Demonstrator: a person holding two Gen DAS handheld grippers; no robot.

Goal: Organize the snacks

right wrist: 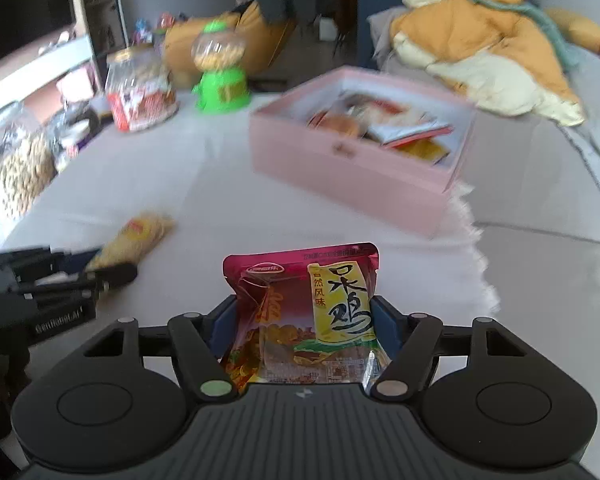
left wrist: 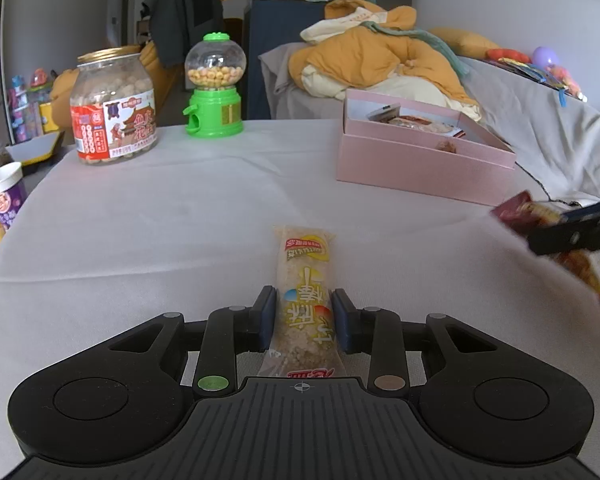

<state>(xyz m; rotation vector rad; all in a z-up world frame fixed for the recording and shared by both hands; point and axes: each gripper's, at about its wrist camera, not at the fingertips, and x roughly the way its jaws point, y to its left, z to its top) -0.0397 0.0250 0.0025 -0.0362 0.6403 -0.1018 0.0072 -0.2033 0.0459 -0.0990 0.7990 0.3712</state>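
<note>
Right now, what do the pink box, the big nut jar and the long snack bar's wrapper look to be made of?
Pink box: likely rigid paperboard, matte, with crisp flat walls. Nut jar: clear plastic or glass, I can't tell which; glossy, with a printed label and gold lid. Snack bar wrapper: thin glossy plastic film, partly clear, contents showing through.

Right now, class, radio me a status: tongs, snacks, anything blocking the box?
Left tongs shut on rice bar, on the table. Right tongs shut on red pouch, lifted. Pink box open, path clear.

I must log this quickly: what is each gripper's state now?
Left gripper: shut on the rice bar.
Right gripper: shut on the red snack pouch.
</note>
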